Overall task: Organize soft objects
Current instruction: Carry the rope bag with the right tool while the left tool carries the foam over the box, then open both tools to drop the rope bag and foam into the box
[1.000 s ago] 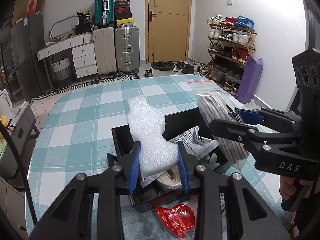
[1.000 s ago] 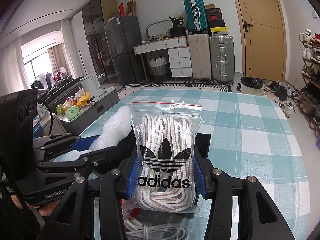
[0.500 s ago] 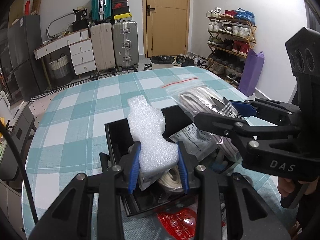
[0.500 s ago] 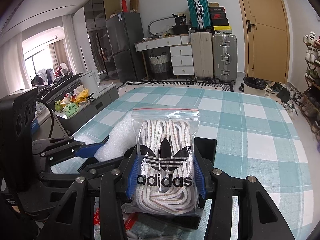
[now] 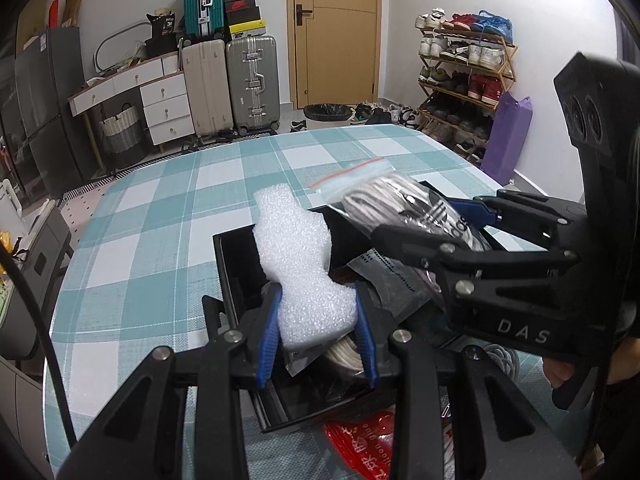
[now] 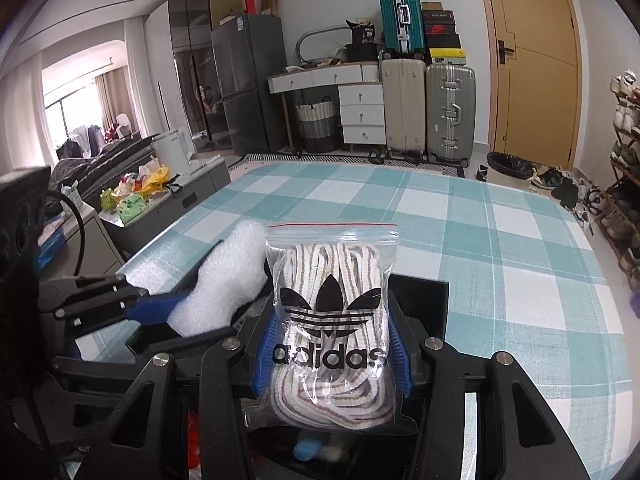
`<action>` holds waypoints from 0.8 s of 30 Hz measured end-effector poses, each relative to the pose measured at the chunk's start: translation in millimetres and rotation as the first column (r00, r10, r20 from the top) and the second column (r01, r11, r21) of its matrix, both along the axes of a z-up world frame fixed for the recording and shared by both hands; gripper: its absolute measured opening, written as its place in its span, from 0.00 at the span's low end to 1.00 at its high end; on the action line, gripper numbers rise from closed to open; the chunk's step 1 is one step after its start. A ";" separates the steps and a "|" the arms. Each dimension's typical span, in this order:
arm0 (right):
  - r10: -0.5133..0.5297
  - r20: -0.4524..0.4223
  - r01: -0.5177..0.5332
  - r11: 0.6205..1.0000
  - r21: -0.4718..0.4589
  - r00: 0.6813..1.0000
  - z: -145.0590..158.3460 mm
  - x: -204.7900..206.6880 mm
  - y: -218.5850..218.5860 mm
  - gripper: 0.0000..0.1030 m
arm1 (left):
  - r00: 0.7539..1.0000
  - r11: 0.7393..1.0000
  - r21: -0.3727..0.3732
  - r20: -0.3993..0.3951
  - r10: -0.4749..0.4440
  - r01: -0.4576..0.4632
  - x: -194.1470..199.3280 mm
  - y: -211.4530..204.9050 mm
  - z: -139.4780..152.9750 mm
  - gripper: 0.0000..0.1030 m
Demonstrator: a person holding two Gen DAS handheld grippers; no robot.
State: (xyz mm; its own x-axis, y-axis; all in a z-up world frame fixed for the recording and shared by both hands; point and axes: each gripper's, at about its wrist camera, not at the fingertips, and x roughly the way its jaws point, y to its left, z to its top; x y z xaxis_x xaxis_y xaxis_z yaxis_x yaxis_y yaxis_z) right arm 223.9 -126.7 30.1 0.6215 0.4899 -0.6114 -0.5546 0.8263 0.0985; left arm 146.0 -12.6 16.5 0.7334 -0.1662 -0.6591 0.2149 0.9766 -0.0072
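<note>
A white foam piece (image 5: 298, 264) stands up between the blue pads of my left gripper (image 5: 316, 326), which is shut on it above the black box (image 5: 232, 264). In the right wrist view the same foam piece (image 6: 224, 280) shows at the left with the left gripper (image 6: 160, 308) on it. My right gripper (image 6: 330, 354) is shut on a clear zip bag of striped laces (image 6: 332, 320) with a black logo, held over the black box (image 6: 420, 300). From the left wrist view the bag of laces (image 5: 400, 204) and the right gripper (image 5: 452, 228) hang over the box's right side.
The box holds a grey packet (image 5: 384, 276) and a coil of white cord (image 5: 344, 356). A red packet (image 5: 364, 444) lies on the teal checked tablecloth (image 5: 160, 240) in front of the box. A hand (image 5: 560, 372) holds the right gripper's handle. Suitcases (image 5: 228, 80) and a shoe rack (image 5: 464, 72) stand beyond the table.
The right gripper has carried the bag of laces lower and further over the box. The left gripper keeps the foam in about the same place.
</note>
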 end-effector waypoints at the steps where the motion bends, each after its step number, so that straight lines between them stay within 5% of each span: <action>1: 0.000 0.000 0.000 1.000 -0.005 1.000 -1.1 0.1 -0.2 0.46 | 1.000 1.000 0.003 0.001 0.000 0.000 -0.4 -0.4 -0.2 0.32; 24: 0.006 -0.035 -0.010 0.994 -0.111 0.999 -10.3 -11.4 10.0 0.46 | 0.998 0.998 0.027 -0.013 -0.062 0.062 -3.6 4.9 0.9 0.32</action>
